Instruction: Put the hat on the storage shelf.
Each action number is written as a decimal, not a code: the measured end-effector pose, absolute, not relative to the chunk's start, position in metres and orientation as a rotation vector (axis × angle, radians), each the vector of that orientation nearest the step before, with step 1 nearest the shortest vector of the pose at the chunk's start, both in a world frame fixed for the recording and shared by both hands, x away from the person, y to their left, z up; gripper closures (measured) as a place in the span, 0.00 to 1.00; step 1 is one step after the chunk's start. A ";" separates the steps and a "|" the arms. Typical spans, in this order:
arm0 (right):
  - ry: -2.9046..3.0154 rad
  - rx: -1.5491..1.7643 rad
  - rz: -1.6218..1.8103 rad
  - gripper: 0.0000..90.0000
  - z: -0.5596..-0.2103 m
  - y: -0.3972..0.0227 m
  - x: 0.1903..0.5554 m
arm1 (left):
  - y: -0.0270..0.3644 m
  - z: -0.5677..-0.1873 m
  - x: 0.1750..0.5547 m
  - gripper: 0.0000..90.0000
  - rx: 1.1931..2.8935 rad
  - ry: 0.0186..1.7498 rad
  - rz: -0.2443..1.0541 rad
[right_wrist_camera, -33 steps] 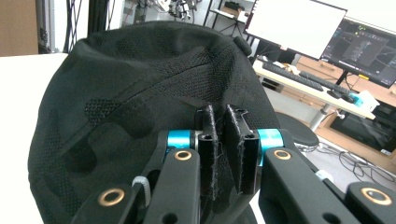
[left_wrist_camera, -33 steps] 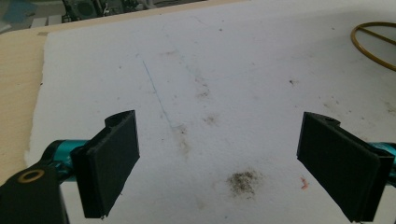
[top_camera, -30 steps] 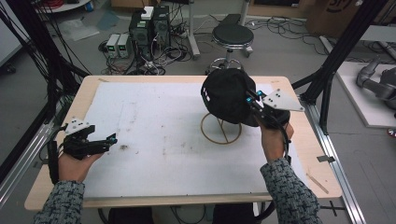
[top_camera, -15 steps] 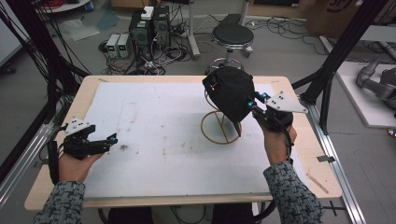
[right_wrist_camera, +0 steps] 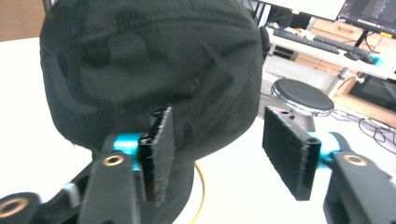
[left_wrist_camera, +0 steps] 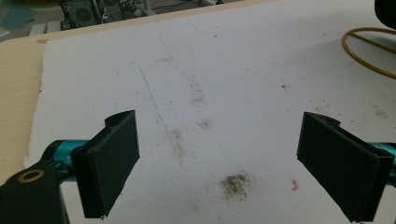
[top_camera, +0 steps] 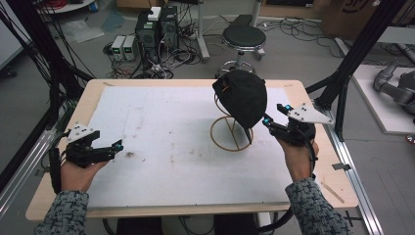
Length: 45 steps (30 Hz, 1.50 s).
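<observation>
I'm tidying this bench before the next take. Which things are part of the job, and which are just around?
Part of the job:
- black fabric cap
- yellow wire stand holding it
- right gripper, jaws just opened off the cap

Just around:
- left gripper, open, idle
- black round stool
- computer boxes on the floor

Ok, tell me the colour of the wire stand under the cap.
Yellow-gold wire stand, clearest in the high view.

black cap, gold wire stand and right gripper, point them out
black cap (top_camera: 243, 98), high view, on its crown.
gold wire stand (top_camera: 219, 143), high view, on its base ring's left rim.
right gripper (right_wrist_camera: 215, 149), right gripper view, midway between its fingertips.
</observation>
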State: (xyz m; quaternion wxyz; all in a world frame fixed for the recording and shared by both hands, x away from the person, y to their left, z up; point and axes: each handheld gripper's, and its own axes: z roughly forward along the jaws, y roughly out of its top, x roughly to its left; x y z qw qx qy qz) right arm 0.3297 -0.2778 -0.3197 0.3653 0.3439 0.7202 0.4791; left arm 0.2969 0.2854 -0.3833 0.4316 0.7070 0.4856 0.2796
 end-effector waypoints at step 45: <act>2.019 1.017 1.338 0.13 -0.365 -0.324 0.317 | 0.271 -0.380 0.303 0.15 1.789 1.168 0.691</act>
